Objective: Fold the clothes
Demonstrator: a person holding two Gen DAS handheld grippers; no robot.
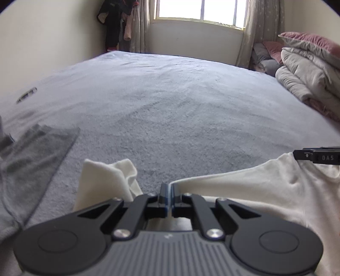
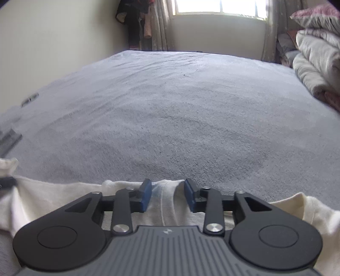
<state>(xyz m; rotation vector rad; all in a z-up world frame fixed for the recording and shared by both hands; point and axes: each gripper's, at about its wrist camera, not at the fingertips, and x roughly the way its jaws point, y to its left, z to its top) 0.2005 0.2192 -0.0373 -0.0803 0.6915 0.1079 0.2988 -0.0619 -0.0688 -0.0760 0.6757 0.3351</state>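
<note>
A: Lying rumpled along the near edge of the bed (image 1: 170,102), the cream top (image 1: 265,191) looks soft, creased, one corner flipped up.

B: And the left gripper (image 1: 167,191)?

A: Jaws pinched together on the top's edge.

B: The right gripper (image 2: 167,195)?

A: Partly spread, a fold of the top between its blue pads (image 2: 146,197), not pressed. A grey garment (image 1: 36,152) lies to the left.

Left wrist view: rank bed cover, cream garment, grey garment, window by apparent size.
1. bed cover
2. cream garment, though closeness to the camera inflates it
3. grey garment and window: look alike, unranked; both cut off by the frame.
</note>
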